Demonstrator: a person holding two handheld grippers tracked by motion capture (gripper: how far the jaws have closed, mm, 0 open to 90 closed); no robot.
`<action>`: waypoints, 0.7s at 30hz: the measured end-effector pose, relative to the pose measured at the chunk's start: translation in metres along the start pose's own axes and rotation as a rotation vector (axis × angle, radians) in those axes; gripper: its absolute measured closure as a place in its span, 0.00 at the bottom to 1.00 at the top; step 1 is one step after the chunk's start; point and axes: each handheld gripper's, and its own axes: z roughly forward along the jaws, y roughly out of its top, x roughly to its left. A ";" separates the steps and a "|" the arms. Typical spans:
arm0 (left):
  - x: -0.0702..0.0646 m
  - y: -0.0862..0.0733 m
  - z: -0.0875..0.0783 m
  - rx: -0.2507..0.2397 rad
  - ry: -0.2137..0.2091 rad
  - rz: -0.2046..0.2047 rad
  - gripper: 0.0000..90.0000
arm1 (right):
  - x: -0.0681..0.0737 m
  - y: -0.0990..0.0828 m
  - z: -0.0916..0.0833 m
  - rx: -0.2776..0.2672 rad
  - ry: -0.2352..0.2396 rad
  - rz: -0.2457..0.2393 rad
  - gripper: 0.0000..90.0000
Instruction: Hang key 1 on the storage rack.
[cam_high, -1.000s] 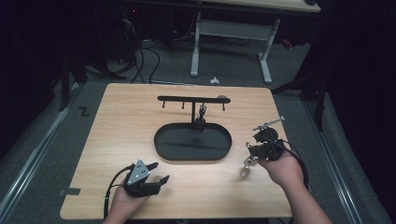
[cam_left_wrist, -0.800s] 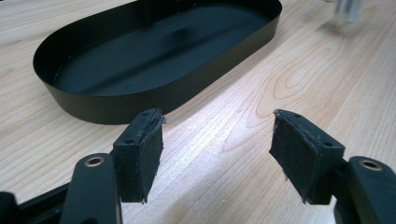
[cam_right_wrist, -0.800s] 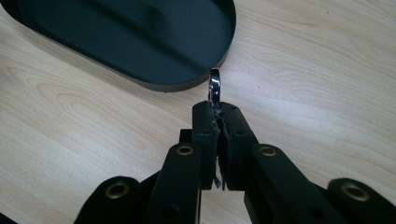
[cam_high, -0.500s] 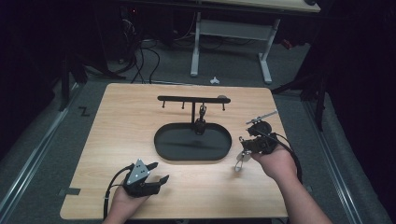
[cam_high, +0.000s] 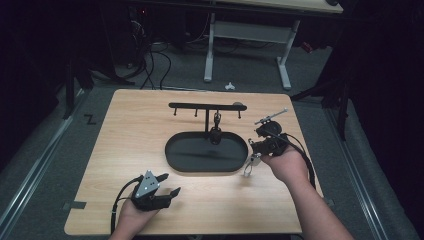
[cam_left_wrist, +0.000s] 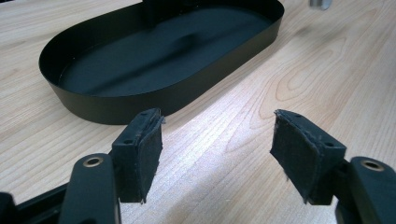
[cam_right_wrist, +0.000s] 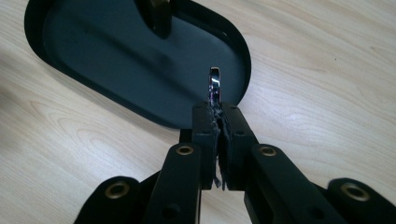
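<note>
Your left tongs (cam_high: 167, 184): near edge of the light wooden counter (cam_high: 125, 140), lying low in your left hand (cam_high: 135, 212), well apart from the tray. The jaws stand wide apart with nothing between them; in the left gripper view the two black pads (cam_left_wrist: 142, 154) frame bare wood.

Your right tongs (cam_high: 252, 159): right of the tray, in your right hand (cam_high: 285, 162), jaws pressed together and clamped on a small shiny metal ring piece (cam_right_wrist: 215, 86).

Held thing: in the right gripper view the metal ring piece pokes up from between the pads, edge-on, seen against the tray's rounded end. In the high view a small pale metal bit (cam_high: 248, 167) hangs at the tongs' tip, just off the tray's right end; whether it touches the counter you cannot tell.

Tray: a black oval shallow metal tray (cam_high: 175, 162) sits mid-counter, between your two hands.

Stand: a black T-shaped rack with small hooks (cam_high: 200, 106) rises from the tray's far side; a small dark item (cam_high: 216, 120) hangs from it near the post.

Beyond the counter: grey floor, cables and a white-legged desk frame (cam_high: 282, 60).
</note>
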 end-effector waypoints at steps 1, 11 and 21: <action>0.000 0.000 0.000 0.000 0.000 0.000 0.37 | 0.000 0.003 0.000 -0.003 0.000 -0.003 0.96; 0.002 -0.001 -0.002 -0.005 0.002 -0.011 0.37 | 0.005 0.025 -0.003 -0.003 -0.015 -0.023 0.96; 0.002 -0.001 -0.002 -0.004 0.001 -0.010 0.37 | 0.010 0.044 -0.007 -0.022 -0.015 -0.043 0.96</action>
